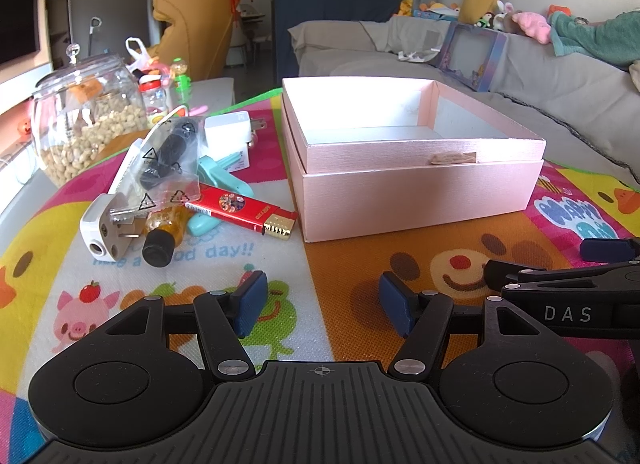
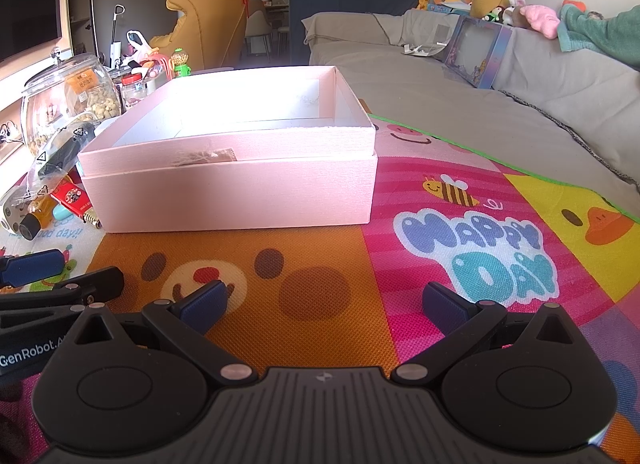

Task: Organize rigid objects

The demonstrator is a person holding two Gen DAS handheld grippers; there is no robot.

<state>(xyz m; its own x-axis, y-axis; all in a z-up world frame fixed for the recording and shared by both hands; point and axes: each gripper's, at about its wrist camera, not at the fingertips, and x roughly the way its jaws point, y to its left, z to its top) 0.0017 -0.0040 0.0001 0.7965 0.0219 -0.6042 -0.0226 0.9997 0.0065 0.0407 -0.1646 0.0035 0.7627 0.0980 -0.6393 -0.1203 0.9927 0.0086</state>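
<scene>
An open pink box (image 1: 416, 191) stands on a colourful mat; it also shows in the right wrist view (image 2: 240, 195), and its inside looks empty. Left of it lies a pile: a red lighter (image 1: 240, 207), a small amber bottle with a black cap (image 1: 162, 236), a white plug adapter (image 1: 102, 229), a clear bag with a black item (image 1: 168, 155), a white charger (image 1: 228, 131) and a teal object (image 1: 224, 175). My left gripper (image 1: 322, 304) is open and empty in front of the box. My right gripper (image 2: 324, 306) is open and empty beside it.
A glass jar of nuts (image 1: 86, 119) and small bottles (image 1: 154, 95) stand behind the pile. A grey sofa (image 1: 520, 75) with toys runs along the right. The mat's cartoon patches (image 2: 480, 248) lie under both grippers. The pile shows at the left edge of the right wrist view (image 2: 52, 191).
</scene>
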